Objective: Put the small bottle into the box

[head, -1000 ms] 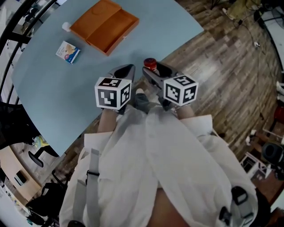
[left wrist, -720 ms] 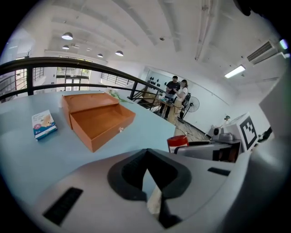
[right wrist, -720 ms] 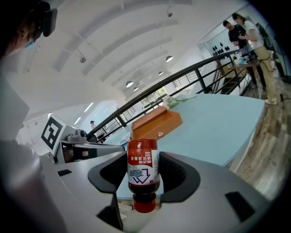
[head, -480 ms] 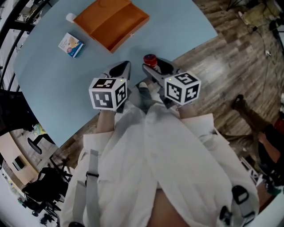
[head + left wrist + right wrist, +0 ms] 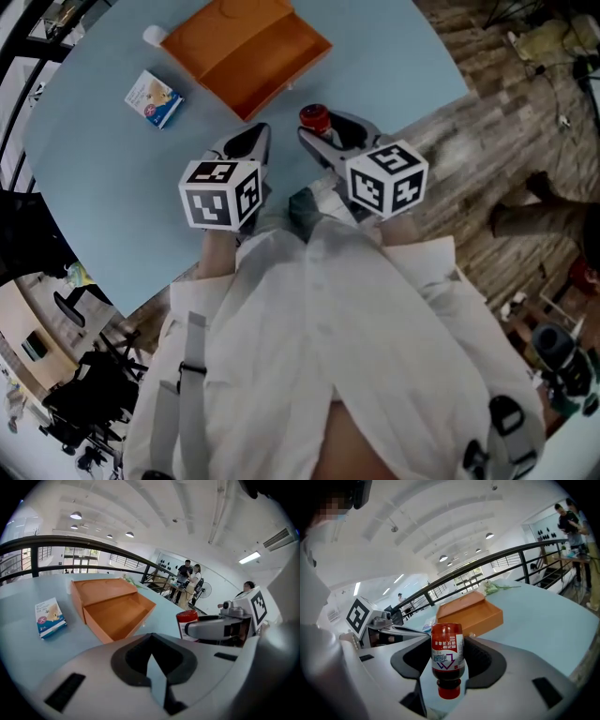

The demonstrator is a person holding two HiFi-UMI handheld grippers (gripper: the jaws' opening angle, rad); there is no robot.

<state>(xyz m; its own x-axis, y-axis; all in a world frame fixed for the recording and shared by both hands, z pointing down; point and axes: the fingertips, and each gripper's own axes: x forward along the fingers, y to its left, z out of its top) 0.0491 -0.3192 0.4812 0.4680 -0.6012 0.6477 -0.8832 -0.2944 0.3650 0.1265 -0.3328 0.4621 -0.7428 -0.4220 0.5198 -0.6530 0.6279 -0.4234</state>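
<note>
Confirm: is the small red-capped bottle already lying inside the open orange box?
No: the small red-capped bottle sits clamped in the right hand-held gripper, apart from the open orange box beyond it.

Left gripper [image 5: 251,141] close before torso, aims 1 o'clock, jaws together, nothing between them. Right gripper [image 5: 323,139] at its 3 o'clock, aims 10 o'clock, jaws clamped on small bottle [image 5: 316,120].

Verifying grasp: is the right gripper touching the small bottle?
Touching. Right gripper view: right gripper closed on both sides of the small bottle.
</note>
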